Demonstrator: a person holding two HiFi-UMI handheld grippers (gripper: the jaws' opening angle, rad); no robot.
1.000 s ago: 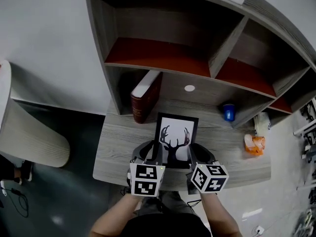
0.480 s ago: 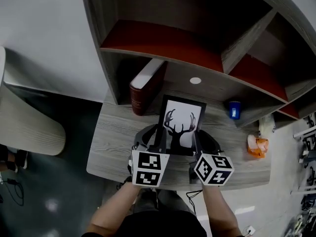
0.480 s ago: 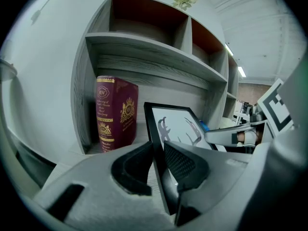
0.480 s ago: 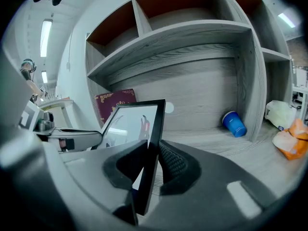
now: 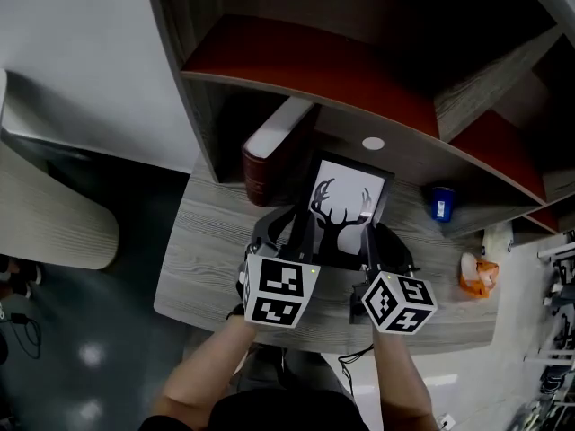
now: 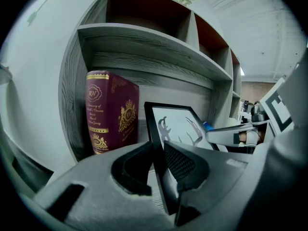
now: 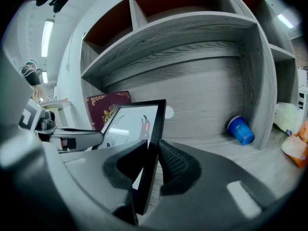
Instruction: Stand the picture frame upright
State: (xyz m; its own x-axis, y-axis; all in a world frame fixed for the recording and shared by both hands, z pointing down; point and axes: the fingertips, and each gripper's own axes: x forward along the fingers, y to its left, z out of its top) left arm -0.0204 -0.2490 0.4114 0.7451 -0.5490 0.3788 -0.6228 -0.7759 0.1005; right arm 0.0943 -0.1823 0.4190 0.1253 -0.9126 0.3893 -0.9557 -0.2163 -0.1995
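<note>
A black picture frame (image 5: 346, 203) with a deer-antler print stands tilted back on the wooden desk (image 5: 202, 250), in front of the shelf unit. My left gripper (image 5: 301, 233) is shut on the frame's left edge (image 6: 156, 143). My right gripper (image 5: 368, 241) is shut on its right edge (image 7: 153, 148). In the left gripper view the print (image 6: 178, 126) faces toward me, with the other gripper's jaw (image 6: 231, 134) reaching in from the right. The frame's lower edge is hidden behind the grippers in the head view.
A dark red book (image 5: 269, 155) leans in the shelf's left bay beside the frame (image 6: 108, 112). A blue cup (image 5: 440, 203) lies on its side at the right (image 7: 240, 129). Orange and white packets (image 5: 474, 272) lie near the desk's right end. A white disc (image 5: 372, 143) sits on the back panel.
Both grippers have carried the frame away from me, toward the shelf's back and the red book. The grip on both edges is unchanged.
</note>
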